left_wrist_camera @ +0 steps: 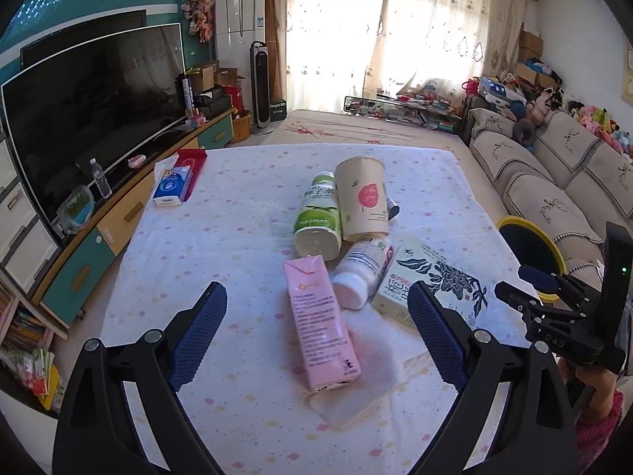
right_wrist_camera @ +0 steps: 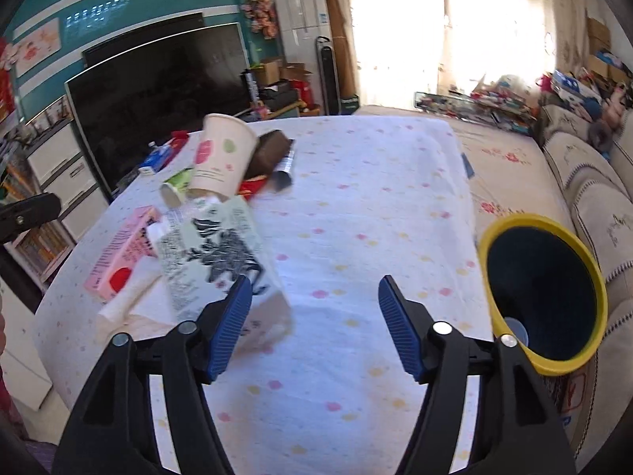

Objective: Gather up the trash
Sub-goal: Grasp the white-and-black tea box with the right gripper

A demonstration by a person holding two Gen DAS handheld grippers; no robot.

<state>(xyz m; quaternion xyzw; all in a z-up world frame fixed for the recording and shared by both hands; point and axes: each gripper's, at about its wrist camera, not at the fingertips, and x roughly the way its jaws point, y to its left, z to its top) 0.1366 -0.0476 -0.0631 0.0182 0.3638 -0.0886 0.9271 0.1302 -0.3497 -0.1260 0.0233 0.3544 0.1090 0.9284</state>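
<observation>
Between spread left tool (left_wrist_camera: 316, 320) fingers: pink carton (left_wrist_camera: 320, 324); right tool (right_wrist_camera: 314, 301) spread, beside bin (right_wrist_camera: 544, 297).

Domestic living room. Evidence: a large curved television (left_wrist_camera: 91, 118) on a low teal-and-yellow media cabinet (left_wrist_camera: 118, 221), a cushioned sofa (left_wrist_camera: 554, 182) with stuffed toys (left_wrist_camera: 593, 118) along its back, and sheer curtains (left_wrist_camera: 395, 27) across a bright window. A floor-standing air conditioner (left_wrist_camera: 239, 19) in the corner — household clutter beside it.

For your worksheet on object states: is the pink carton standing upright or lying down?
Lying down. The pink carton rests flat on its long side on the tablecloth.
</observation>
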